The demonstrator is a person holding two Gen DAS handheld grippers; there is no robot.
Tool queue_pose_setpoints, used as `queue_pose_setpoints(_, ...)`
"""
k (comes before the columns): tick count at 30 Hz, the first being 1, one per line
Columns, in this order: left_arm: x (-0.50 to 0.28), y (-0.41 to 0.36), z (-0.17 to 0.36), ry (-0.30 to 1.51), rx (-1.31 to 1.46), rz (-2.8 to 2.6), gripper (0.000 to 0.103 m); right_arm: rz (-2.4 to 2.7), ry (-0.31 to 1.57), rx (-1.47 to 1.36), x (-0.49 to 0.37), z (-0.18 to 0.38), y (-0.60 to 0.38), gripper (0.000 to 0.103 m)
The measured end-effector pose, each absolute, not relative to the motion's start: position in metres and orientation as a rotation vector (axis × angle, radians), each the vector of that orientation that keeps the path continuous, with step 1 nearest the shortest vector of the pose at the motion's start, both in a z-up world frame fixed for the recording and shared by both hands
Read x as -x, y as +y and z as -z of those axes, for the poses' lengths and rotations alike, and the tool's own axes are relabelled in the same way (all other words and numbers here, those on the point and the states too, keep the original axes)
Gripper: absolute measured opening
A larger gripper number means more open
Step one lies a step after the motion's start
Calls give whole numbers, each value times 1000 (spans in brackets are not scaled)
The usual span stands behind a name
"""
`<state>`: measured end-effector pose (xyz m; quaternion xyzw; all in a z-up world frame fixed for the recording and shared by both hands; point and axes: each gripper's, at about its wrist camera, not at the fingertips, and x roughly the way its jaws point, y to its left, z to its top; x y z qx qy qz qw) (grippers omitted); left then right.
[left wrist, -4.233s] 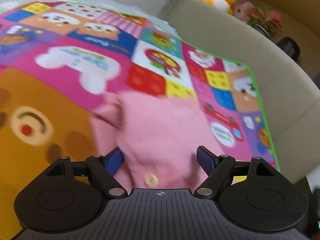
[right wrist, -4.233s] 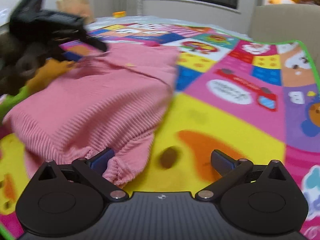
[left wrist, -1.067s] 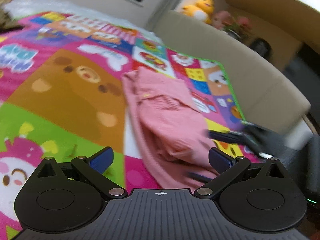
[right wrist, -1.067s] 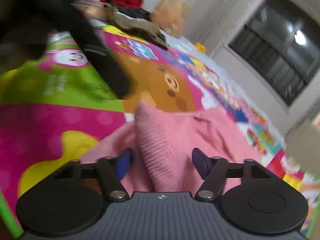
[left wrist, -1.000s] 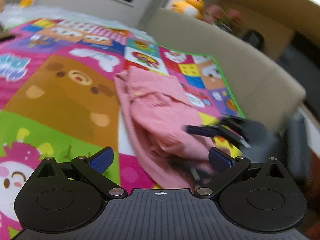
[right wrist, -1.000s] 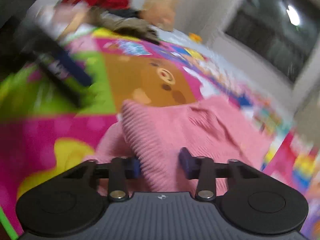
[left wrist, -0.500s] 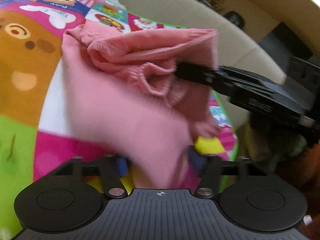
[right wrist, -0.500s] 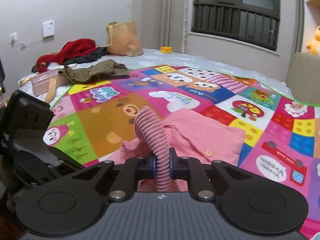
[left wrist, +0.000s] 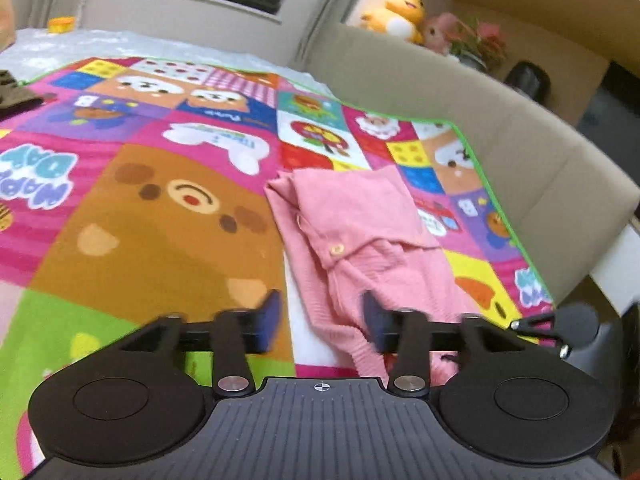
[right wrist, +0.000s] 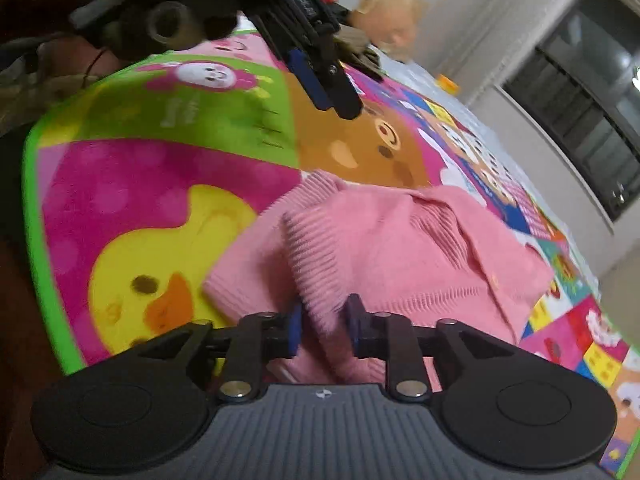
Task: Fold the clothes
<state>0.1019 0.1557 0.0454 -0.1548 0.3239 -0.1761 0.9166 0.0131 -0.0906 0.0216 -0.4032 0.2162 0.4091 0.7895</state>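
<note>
A pink ribbed knit cardigan with buttons lies partly folded on a colourful cartoon play mat. My left gripper is open and empty, hovering just above the cardigan's near edge. In the right wrist view the cardigan fills the middle. My right gripper has its jaws a small way apart around the ribbed hem, which stands between the pads. The left gripper shows at the top of the right wrist view, above the mat.
A beige padded headboard runs along the mat's right side, with plush toys on the ledge behind. A pile of other clothes and a paper bag lie at the far left. A window is beyond.
The lifted cardigan has come down onto the mat. My left gripper has let go and pulled back. My right gripper's jaws have opened slightly around the hem.
</note>
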Motion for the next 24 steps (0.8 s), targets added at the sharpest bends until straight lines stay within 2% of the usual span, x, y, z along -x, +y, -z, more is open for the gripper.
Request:
queue_pose_setpoints(1,-103,153,-46,668,304,365,65,-893,457,872,-10,-29,-95,34)
queue_pose_setpoints(3,-108,146,-45,677,271,371,75,-884,424,930,-2,-35,-103,60)
queue_pose_setpoints(5,-112,137,-42,688,244,382,78,-874,390,988,6,-42,-110,68)
queue_pose_setpoints(10,-120,115,-38,706,197,422,84,-817,360,1158,9,-6,-106,68)
queue_pose_setpoints(14,-121,104,-42,708,146,449,87,-817,282,1186,2,10,-93,70)
queue_pose_setpoints(16,-122,101,-44,707,122,450,91,-827,288,1133,-7,5,-87,55)
queue_pose_setpoints(17,-123,101,-45,707,110,448,92,-816,307,1104,-13,2,-86,35)
queue_pose_setpoints(18,-124,101,-45,708,95,443,92,-796,322,1074,-21,-2,-85,27)
queue_pose_setpoints(19,-124,102,-46,708,79,438,93,-780,331,1027,-28,-8,-87,27)
queue_pose_setpoints(21,-125,106,-49,700,54,445,94,-752,366,899,-46,-26,-92,17)
queue_pose_setpoints(24,-127,111,-55,680,23,484,96,-739,421,681,-73,-67,-108,15)
